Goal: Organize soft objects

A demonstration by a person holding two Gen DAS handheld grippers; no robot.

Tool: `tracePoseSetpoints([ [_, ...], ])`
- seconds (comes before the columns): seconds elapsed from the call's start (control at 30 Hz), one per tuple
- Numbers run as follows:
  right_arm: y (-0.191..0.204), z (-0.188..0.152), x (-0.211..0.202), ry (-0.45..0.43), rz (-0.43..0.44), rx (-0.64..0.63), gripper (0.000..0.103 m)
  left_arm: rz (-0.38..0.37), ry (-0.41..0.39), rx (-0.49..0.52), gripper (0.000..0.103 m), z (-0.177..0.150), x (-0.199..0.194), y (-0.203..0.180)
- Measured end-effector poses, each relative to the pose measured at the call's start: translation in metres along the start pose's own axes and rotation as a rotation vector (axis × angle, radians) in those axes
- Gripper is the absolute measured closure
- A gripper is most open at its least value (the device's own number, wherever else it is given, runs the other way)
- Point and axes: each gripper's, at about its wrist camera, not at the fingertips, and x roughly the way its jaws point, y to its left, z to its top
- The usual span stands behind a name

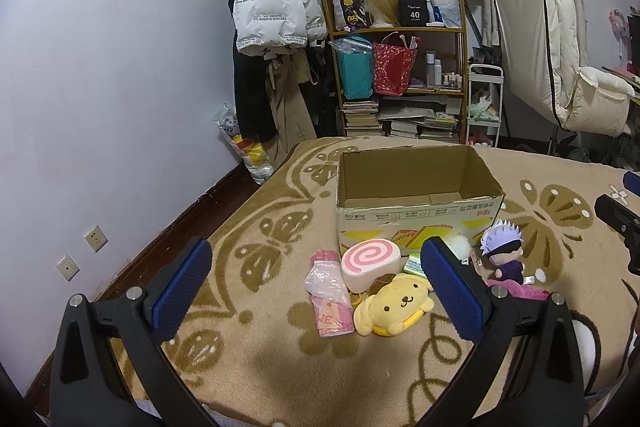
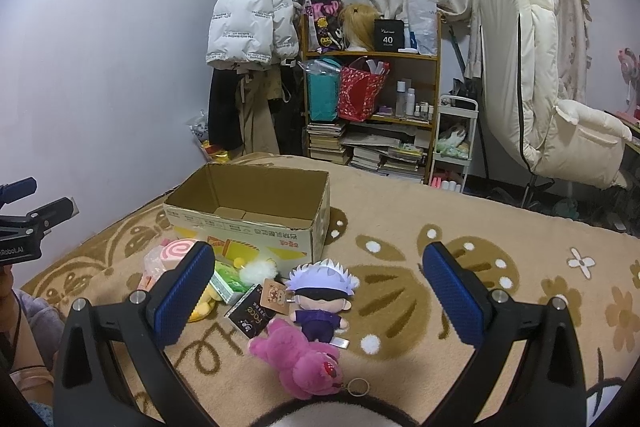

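An open, empty cardboard box stands on the patterned blanket; it also shows in the right wrist view. In front of it lie a yellow dog plush, a pink swirl roll cushion, a pink plastic packet, a white-haired doll and a pink bear plush. My left gripper is open and empty above the packet and dog plush. My right gripper is open and empty, around the doll and the bear.
A green box, a white pompom and a black "Face" packet lie among the toys. Behind the bed stand a wooden shelf with bags and books, hanging coats, a white chair and a wall at left.
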Motion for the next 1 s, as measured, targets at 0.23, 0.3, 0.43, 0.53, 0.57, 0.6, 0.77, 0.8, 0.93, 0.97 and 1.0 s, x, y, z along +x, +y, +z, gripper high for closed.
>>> tracePoseSetpoints([
  [0.23, -0.0006, 0.0005, -0.0004, 0.001, 0.003, 0.002, 0.0, 0.0, 0.001, 0.0, 0.0, -0.0011, 0.0008, 0.0007],
  [0.3, -0.0004, 0.0002, -0.0006, 0.0, 0.0, 0.002, 0.0, 0.001, 0.002, 0.001, 0.0, -0.0014, 0.0009, 0.0006],
  [0.43, -0.0006, 0.0003, -0.0005, 0.001, 0.001, 0.002, 0.0, 0.0, 0.002, 0.003, 0.0, -0.0021, 0.0018, 0.0005],
  [0.53, -0.0005, 0.0003, -0.0006, 0.0, 0.0, 0.001, 0.0, 0.0, 0.002, 0.003, 0.0, -0.0023, 0.0018, 0.0003],
  [0.57, -0.0005, 0.0004, -0.0005, 0.0, 0.001, 0.001, 0.0, 0.001, 0.002, 0.003, 0.0, -0.0023, 0.002, 0.0007],
  [0.6, -0.0002, 0.0005, -0.0005, 0.0, 0.001, 0.001, 0.0, 0.001, 0.002, 0.003, 0.0, -0.0022, 0.0021, 0.001],
  [0.77, -0.0004, 0.0007, -0.0006, 0.001, 0.001, 0.0, 0.0, -0.001, 0.003, 0.003, 0.0, -0.0023, 0.002, 0.0],
  [0.8, -0.0001, 0.0006, -0.0005, 0.002, 0.0, 0.001, 0.0, 0.0, 0.003, 0.004, 0.0, -0.0023, 0.0023, 0.0008],
  [0.93, 0.0004, 0.0003, -0.0007, 0.001, -0.001, -0.001, 0.0, 0.0, 0.003, 0.004, 0.0, -0.0022, 0.002, -0.0002],
  [0.97, 0.0007, 0.0002, -0.0006, 0.001, 0.0, -0.001, 0.0, 0.0, 0.003, 0.004, 0.0, -0.0022, 0.0019, -0.0003],
  [1.0, 0.0, 0.0003, -0.0004, 0.001, 0.0, -0.001, 0.0, 0.001, 0.003, 0.004, 0.0, -0.0022, 0.0019, -0.0004],
])
